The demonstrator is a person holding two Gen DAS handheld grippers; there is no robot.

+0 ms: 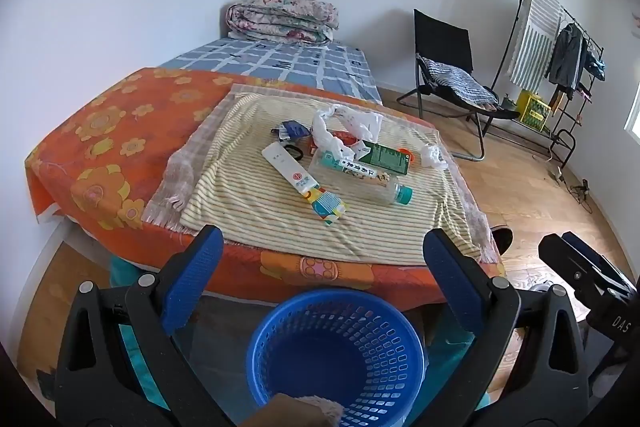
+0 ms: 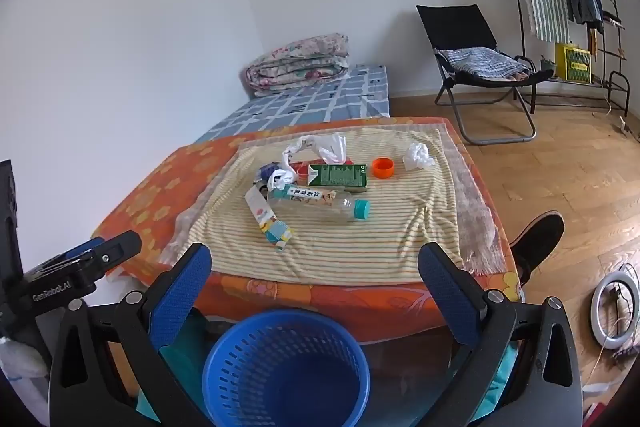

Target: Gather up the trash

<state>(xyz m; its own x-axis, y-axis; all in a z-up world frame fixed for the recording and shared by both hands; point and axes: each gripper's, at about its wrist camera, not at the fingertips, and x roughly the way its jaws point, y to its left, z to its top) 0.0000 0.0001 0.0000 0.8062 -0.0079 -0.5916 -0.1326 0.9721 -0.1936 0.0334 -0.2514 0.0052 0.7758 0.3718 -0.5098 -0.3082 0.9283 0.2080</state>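
1. Left claw (image 1: 322, 259): foreground of the left wrist view, its blue-padded jaws spread wide with nothing between them, angled down toward the basket and the bed edge.
2. Right claw (image 2: 316, 275): foreground of the right wrist view, its jaws likewise spread wide and holding nothing; its black body also shows at the right edge of the left wrist view.
3. Blue basket (image 1: 336, 351): a perforated plastic bin standing on the floor just in front of the bed's near edge, below both claws; no trash is visible inside it.
4. Bed (image 1: 100, 131): covered by an orange flowered sheet, with a striped yellow cloth (image 1: 360, 219) spread on top.
5. Trash on the striped cloth, near to far: a colourful small carton (image 1: 326, 207) touching a white tube (image 1: 286, 171); a clear plastic bottle (image 1: 368, 179) with a teal cap, lying on its side; a green carton (image 1: 386, 157) just behind the bottle; an orange cap (image 2: 383, 167); a crumpled white tissue (image 2: 417, 157) apart to the right; a crumpled white plastic bag (image 1: 340, 127) at the back.
6. Background: a folded floral quilt (image 1: 284, 19) at the bed's far end, a black folding chair (image 1: 452, 67), and a clothes rack (image 1: 560, 47) by the wall.
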